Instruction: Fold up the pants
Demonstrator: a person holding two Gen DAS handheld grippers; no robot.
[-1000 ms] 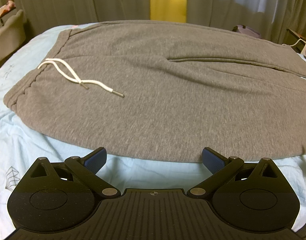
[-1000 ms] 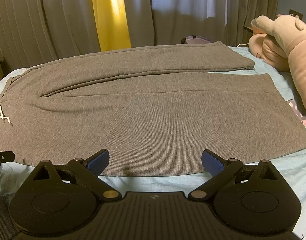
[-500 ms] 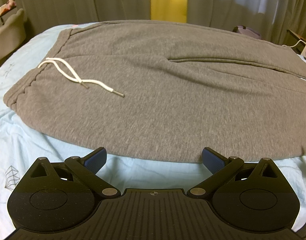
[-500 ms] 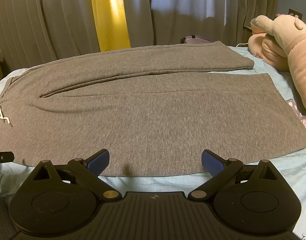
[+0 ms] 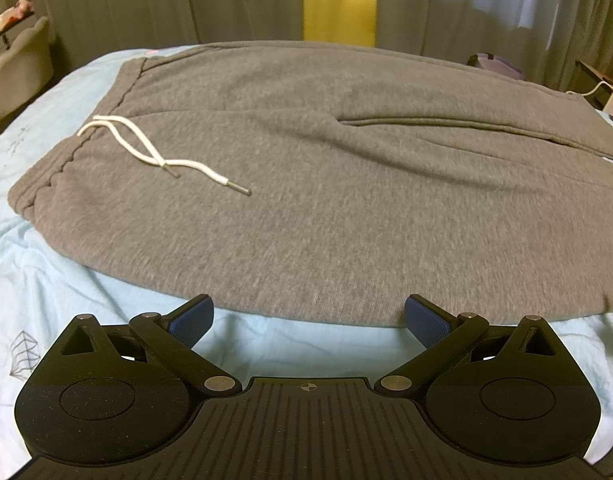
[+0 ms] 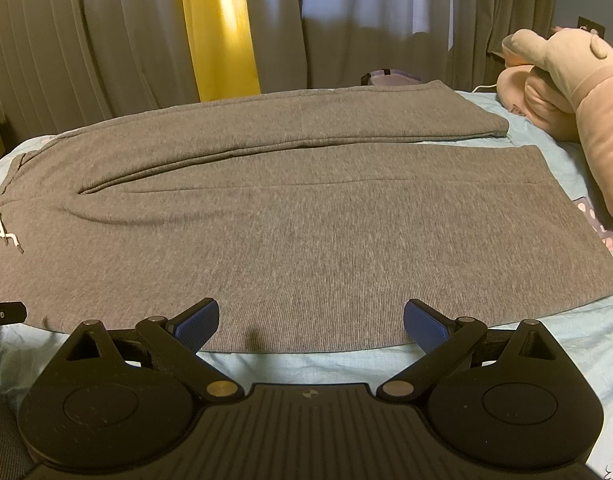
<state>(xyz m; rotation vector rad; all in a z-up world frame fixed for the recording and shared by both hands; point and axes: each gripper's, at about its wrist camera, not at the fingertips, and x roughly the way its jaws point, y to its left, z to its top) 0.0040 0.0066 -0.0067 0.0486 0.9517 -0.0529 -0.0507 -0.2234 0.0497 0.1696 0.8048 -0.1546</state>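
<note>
Now the left gripper (image 5: 309, 318) hangs with its blue pads spread wide, holding nothing, just short of the near edge of the grey pants (image 5: 326, 184). Likewise the right gripper (image 6: 311, 322) is spread and empty at the same hem. Beyond, the pants lie flat on the pale-blue bedsheet (image 5: 66, 280), white drawstring (image 5: 154, 154) toward the waistband.

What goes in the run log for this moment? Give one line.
stage: pre-grasp | grey knit sweatpants: flat, unfolded on light blue bedsheet | left gripper: open, empty, near hem edge | right gripper: open, empty
</note>
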